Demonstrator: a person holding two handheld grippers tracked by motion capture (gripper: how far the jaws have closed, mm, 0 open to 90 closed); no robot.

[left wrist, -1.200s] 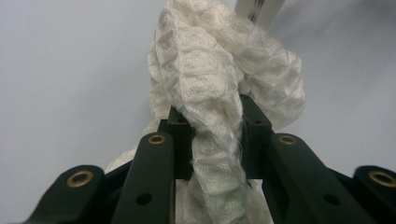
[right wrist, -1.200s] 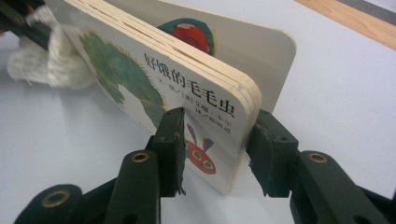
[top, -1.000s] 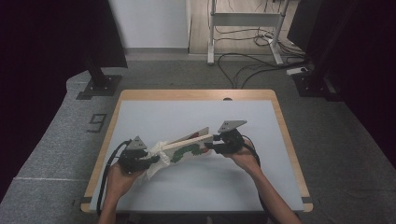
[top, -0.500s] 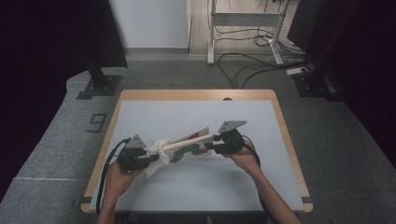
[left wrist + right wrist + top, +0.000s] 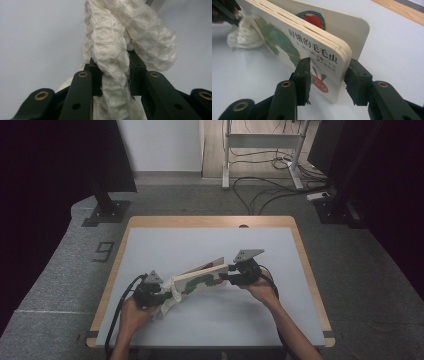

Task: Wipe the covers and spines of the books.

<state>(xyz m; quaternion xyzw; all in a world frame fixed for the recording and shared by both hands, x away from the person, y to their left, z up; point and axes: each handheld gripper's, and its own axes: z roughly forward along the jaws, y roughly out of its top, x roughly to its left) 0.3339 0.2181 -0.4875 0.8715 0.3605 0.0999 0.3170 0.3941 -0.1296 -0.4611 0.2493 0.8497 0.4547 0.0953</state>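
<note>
Left gripper (image 5: pixel 159 292): we see it at the near left of the counter (image 5: pixel 210 245), held in a person's left hand. In its own view the fingers (image 5: pixel 93 75) are nearly together, pinching a white cloth.

White cloth (image 5: pixel 117 50): a waffle-textured rag, bunched into a thick roll. It rises between the left fingers and folds over above them. From above we see it (image 5: pixel 172 290) lying against the left end of the book, partly on the counter.

Right gripper (image 5: pixel 227 276): it is held in the person's right hand, right of centre. Its fingers (image 5: pixel 303 75) are partly open and clamp the book across its thickness, one on the front cover, the other on the back.

Book (image 5: pixel 307 47): a thick board book with rounded corners, held on edge and tilted. One cover stands a little apart from the stack of pages. From above we see it (image 5: pixel 200 279) stretching between the two grippers, low over the counter.

Picture on the cover: a green caterpillar with a red head, and a small butterfly-like figure at the lower corner.

Writing: Chinese characters on the cover read "好饿的毛毛虫". Smaller characters below are too small for us to read.

Floor marking: a large figure "9" (image 5: pixel 103 252) is marked on the grey floor, left of the counter.
</note>
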